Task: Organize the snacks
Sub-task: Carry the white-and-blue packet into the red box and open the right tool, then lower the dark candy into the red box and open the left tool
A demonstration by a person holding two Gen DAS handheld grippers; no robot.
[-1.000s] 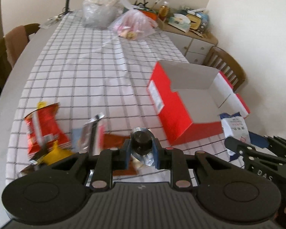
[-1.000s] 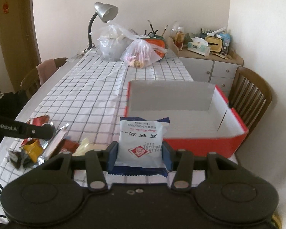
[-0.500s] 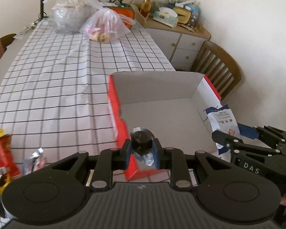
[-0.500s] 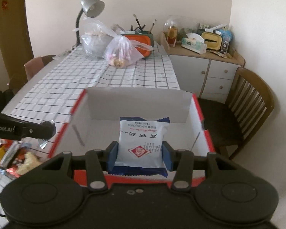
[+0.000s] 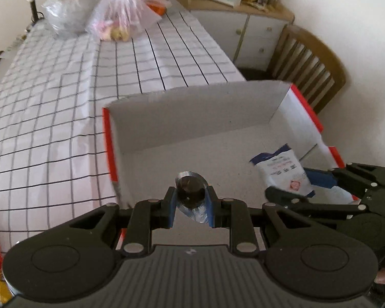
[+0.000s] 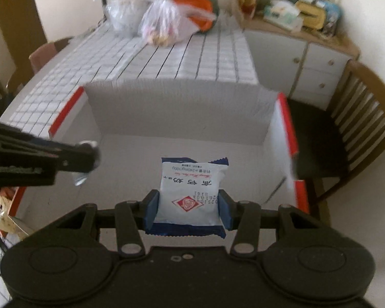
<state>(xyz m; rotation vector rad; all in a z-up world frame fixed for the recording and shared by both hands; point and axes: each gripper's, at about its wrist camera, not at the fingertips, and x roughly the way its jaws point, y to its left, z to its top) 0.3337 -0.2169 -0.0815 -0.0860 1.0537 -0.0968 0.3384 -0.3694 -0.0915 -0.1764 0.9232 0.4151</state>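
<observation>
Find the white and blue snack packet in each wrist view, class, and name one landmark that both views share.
Left wrist view: white and blue snack packet at right, in the right gripper, over the red box.
Right wrist view: packet at lower centre, between the gripper's pads.
Shared landmark: pink plastic bag on the table's far end.

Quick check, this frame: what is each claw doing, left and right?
Left claw: shut on a small dark round snack in clear wrapper, over the red box.
Right claw: shut on a white-and-blue packet.
</observation>
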